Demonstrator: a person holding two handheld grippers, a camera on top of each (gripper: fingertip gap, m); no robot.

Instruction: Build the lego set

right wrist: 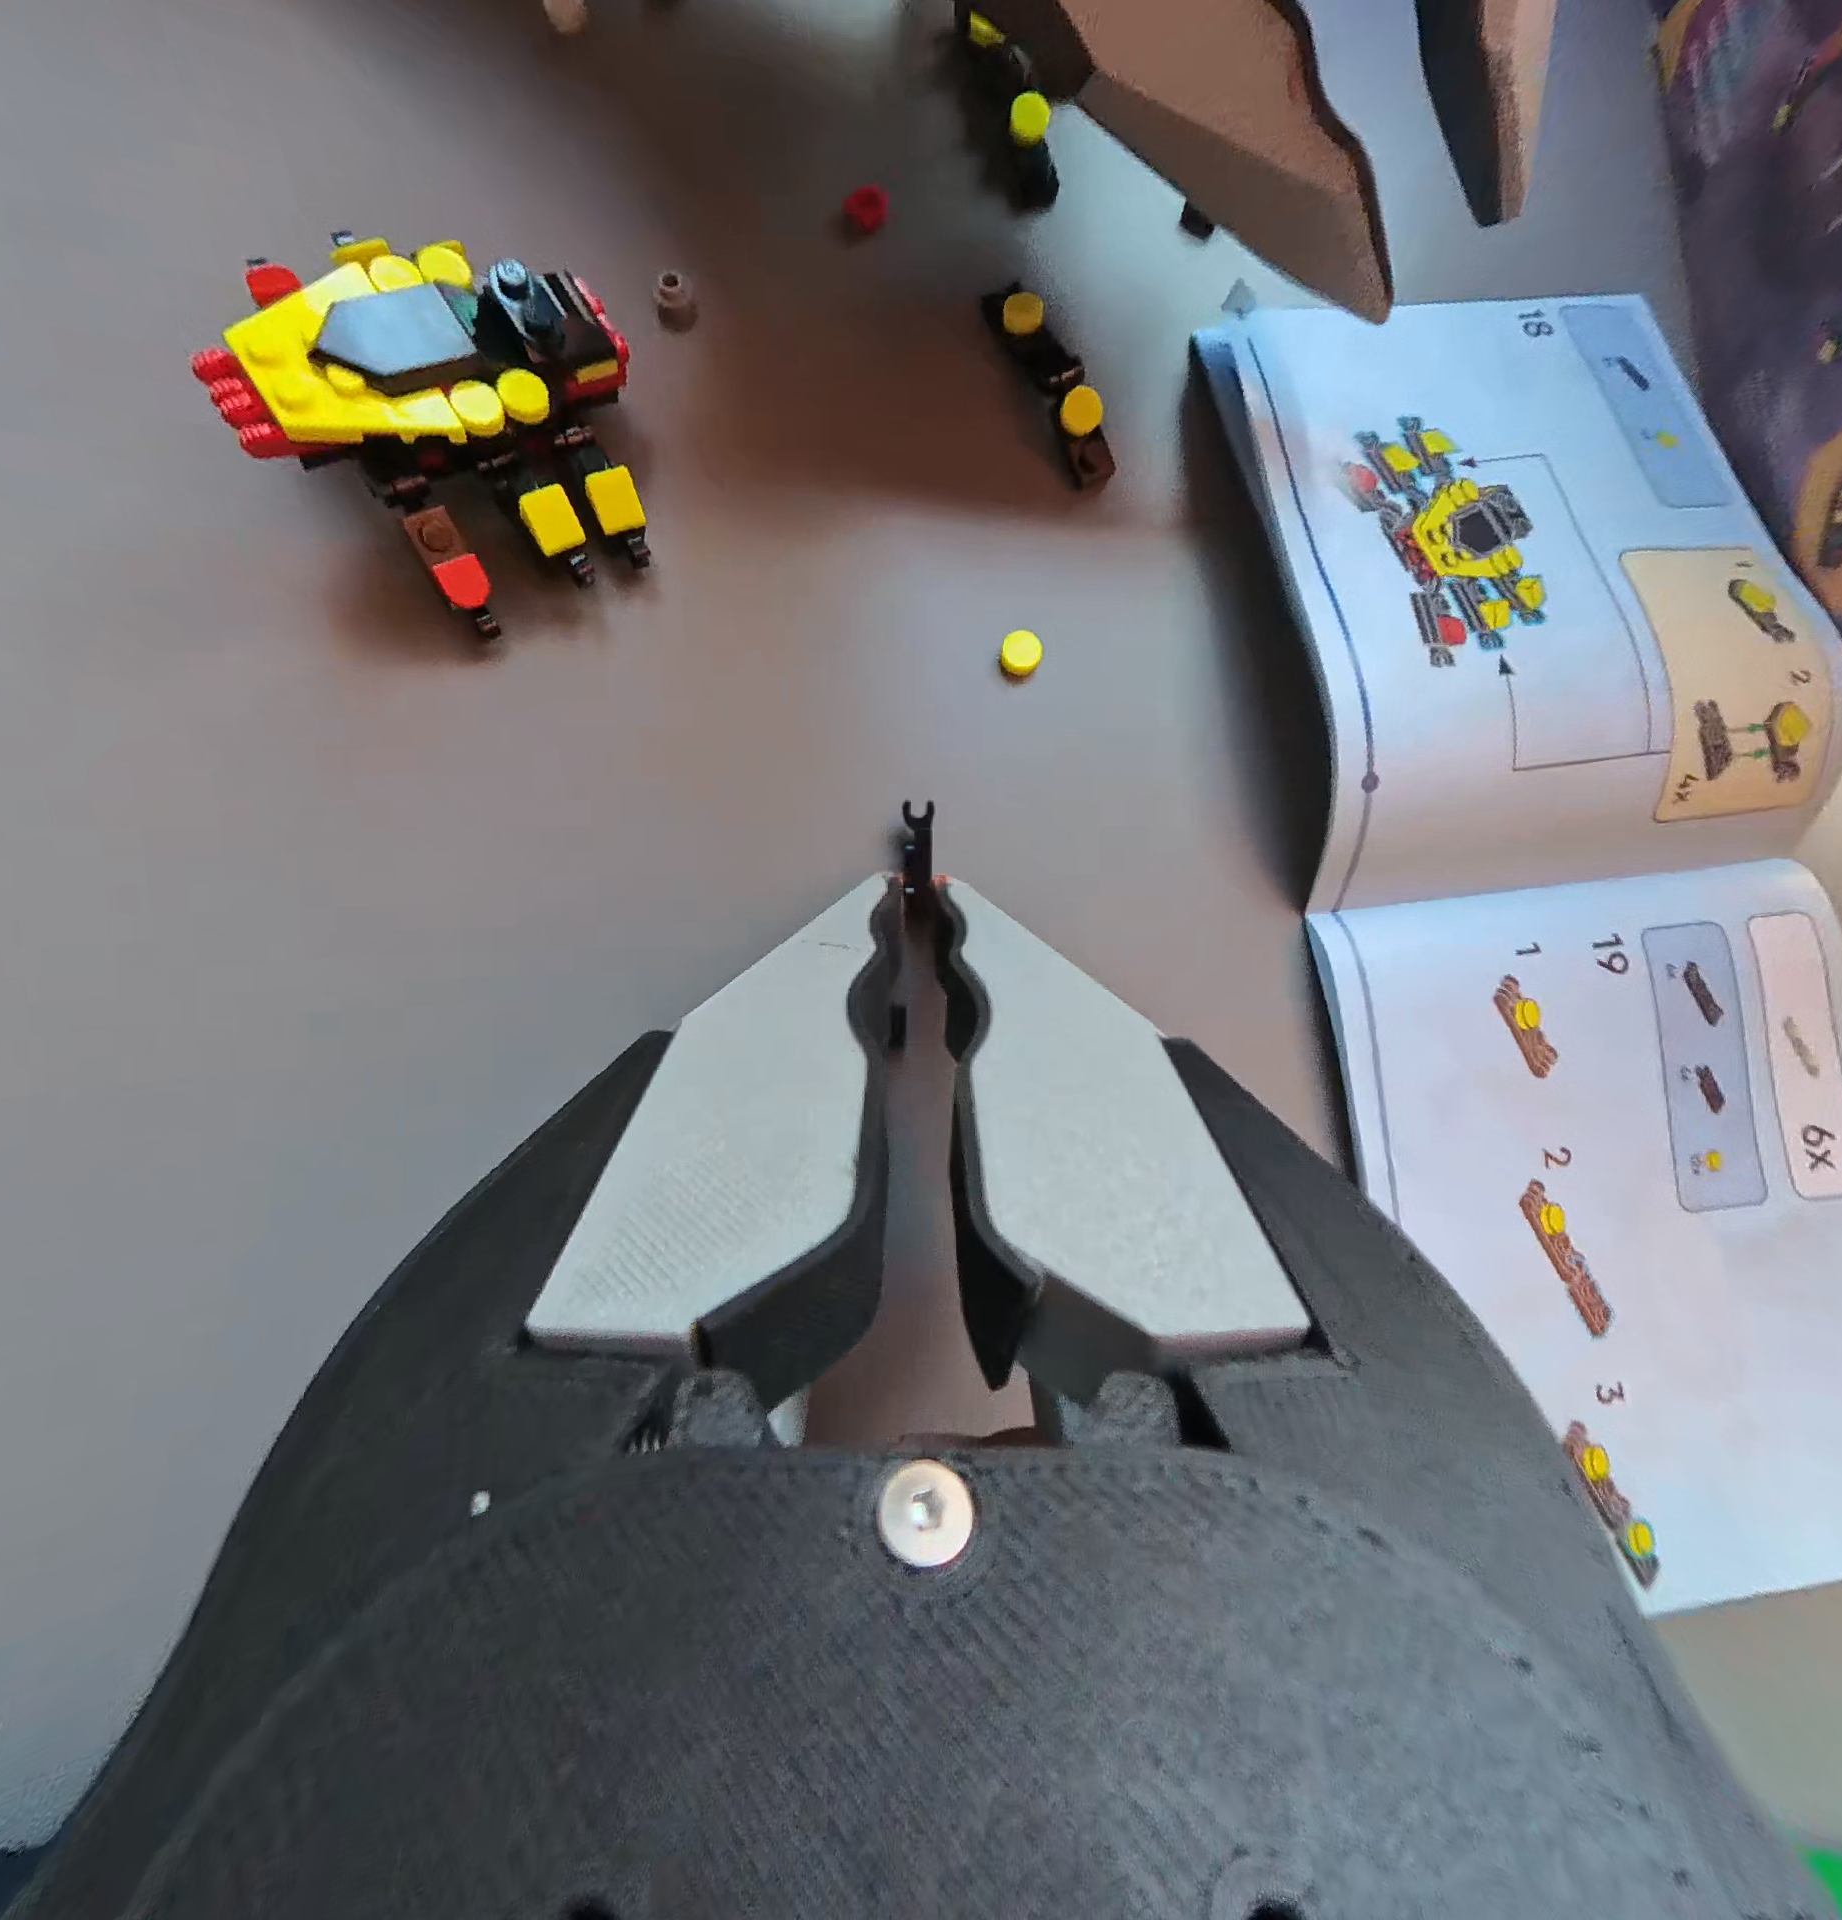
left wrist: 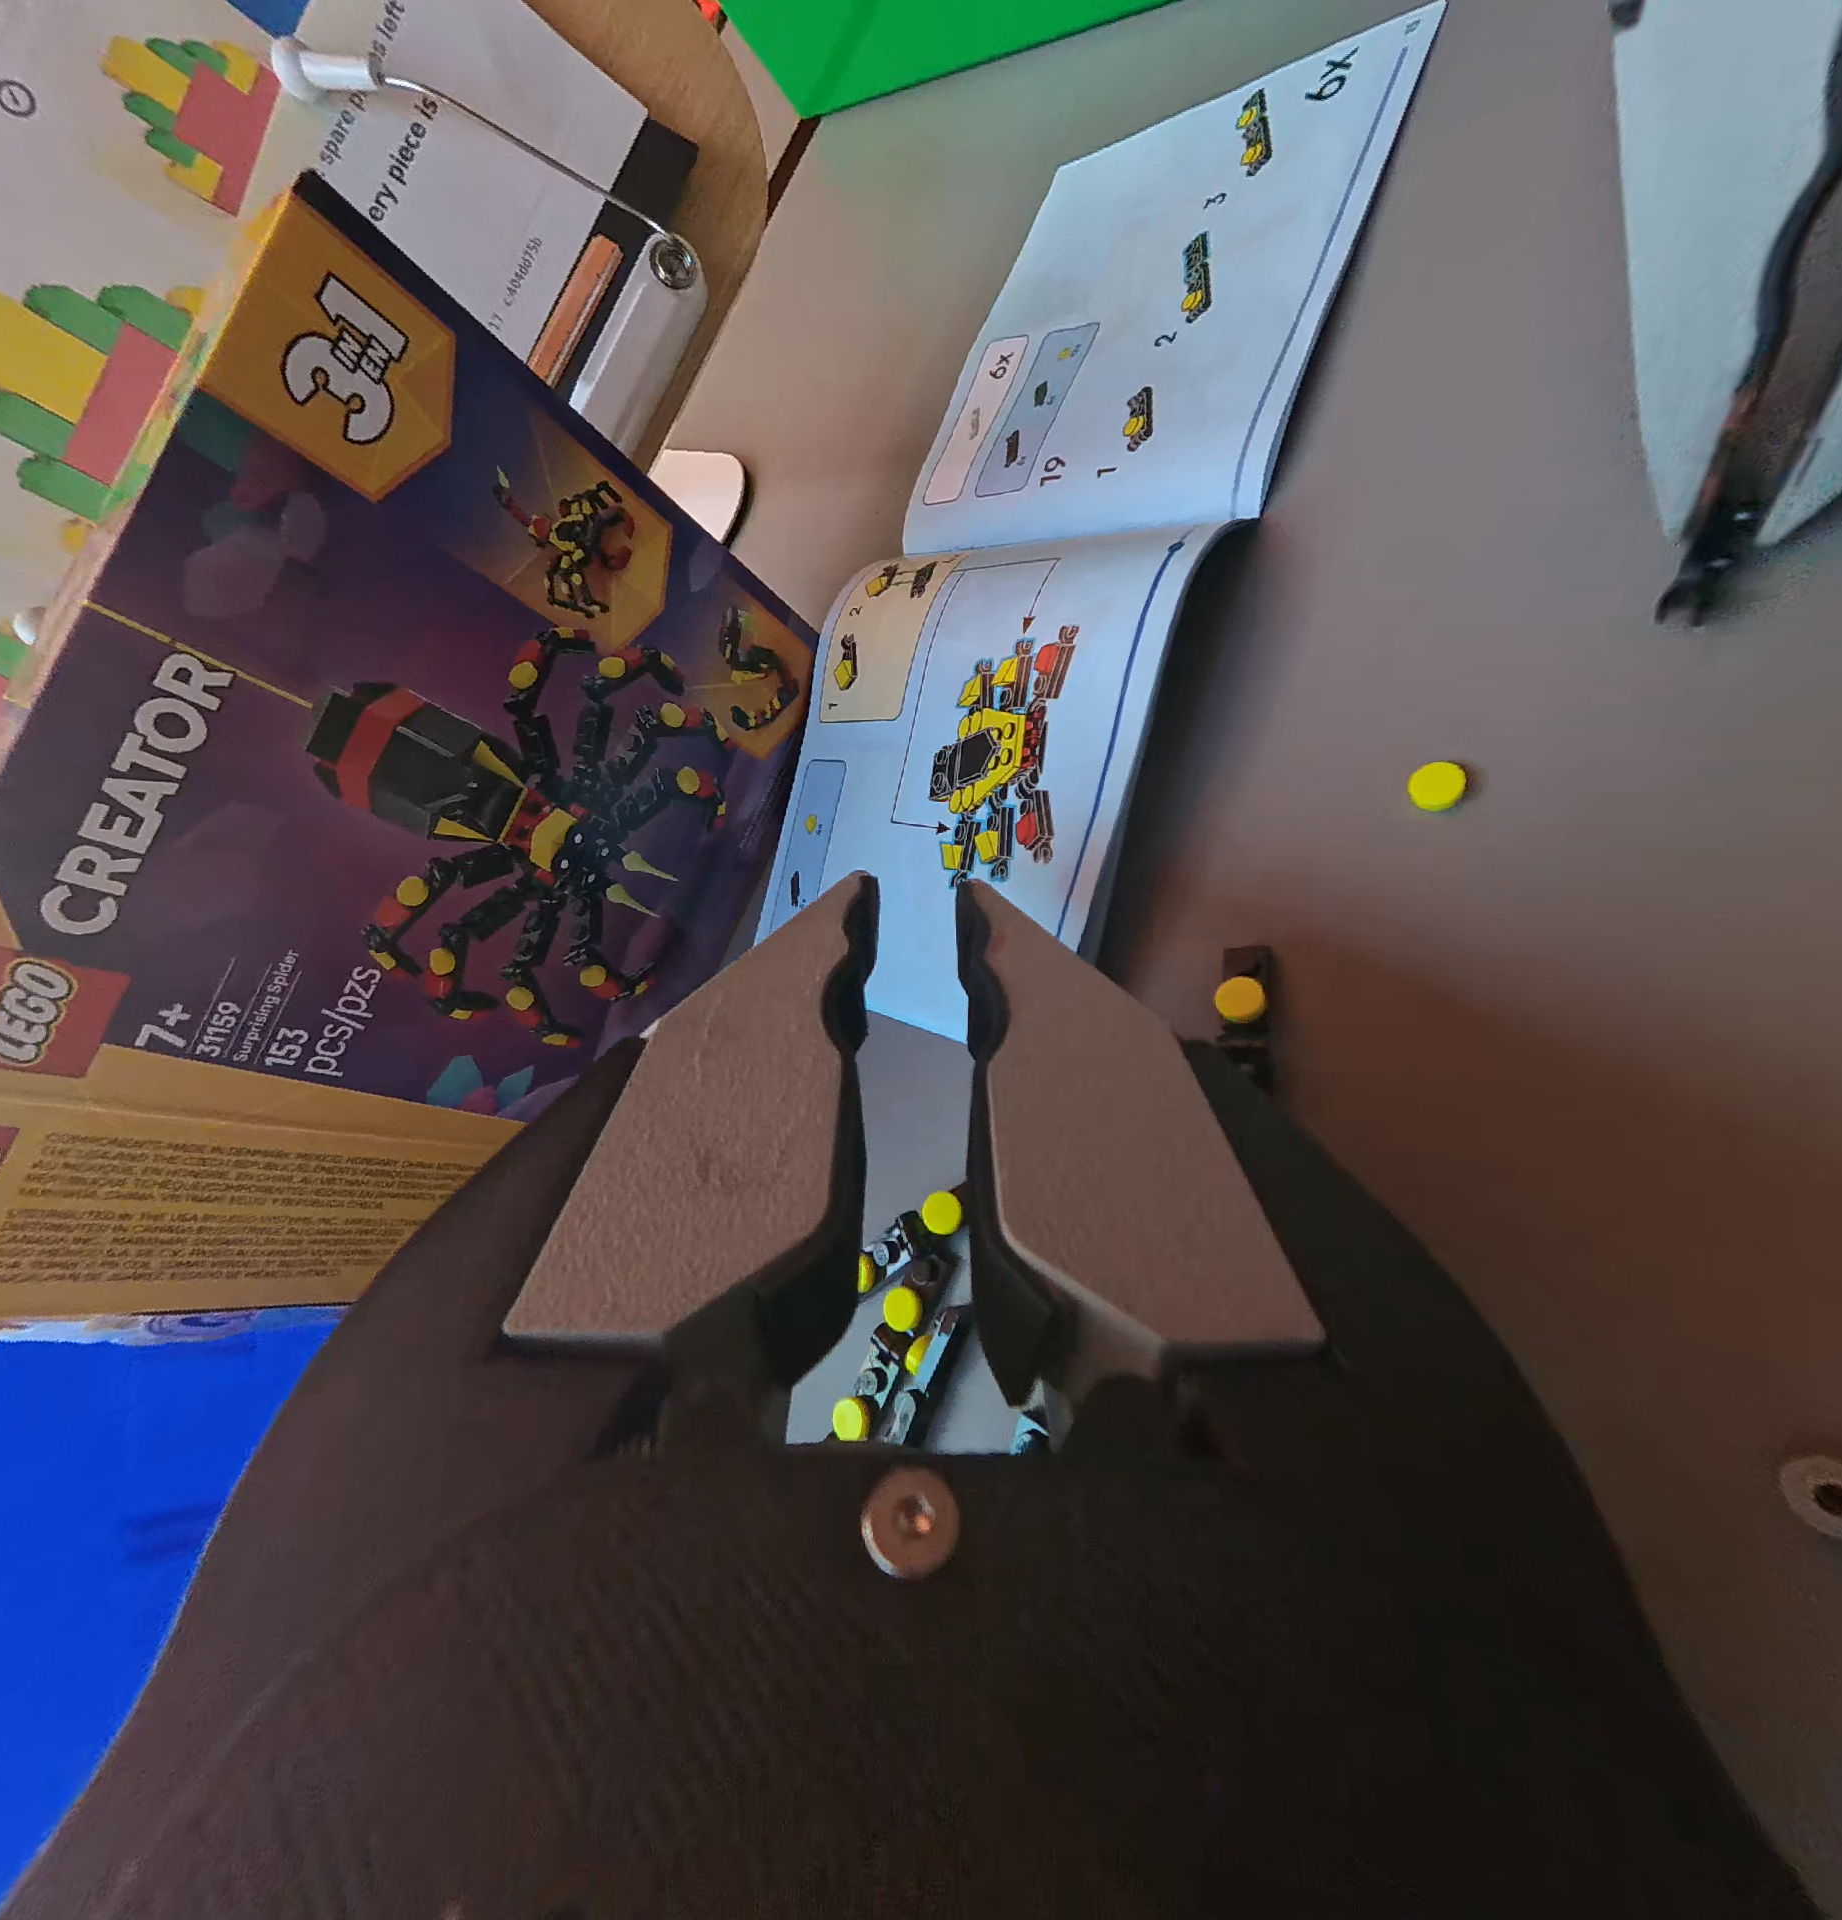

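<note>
My right gripper (right wrist: 919, 883) is shut on a small black clip piece (right wrist: 917, 836) that sticks out past its tips, above the brown table. The part-built yellow, black and red spider body (right wrist: 408, 384) stands at the far left. A loose yellow round tile (right wrist: 1020, 654) lies ahead; it also shows in the left wrist view (left wrist: 1436, 785). Black leg pieces with yellow studs (right wrist: 1052, 384) lie farther back. My left gripper (left wrist: 915, 899) is slightly open and empty, held over more leg pieces (left wrist: 901, 1309) near the open instruction booklet (left wrist: 1104, 416).
The set's box (left wrist: 377, 779) stands to the left of the booklet (right wrist: 1519, 623). A red round stud (right wrist: 865, 208) and a brown stud (right wrist: 674, 296) lie near the body. Another leg piece (left wrist: 1241, 1003) lies right of my left fingers. My left gripper shows at the top (right wrist: 1260, 135). My hands' fingertips stand some 15 cm from each other. My right tips are roughly 5 cm from the loose yellow round tile (right wrist: 1020, 654). The left camera catches it too, in the left wrist view (left wrist: 1438, 779).
</note>
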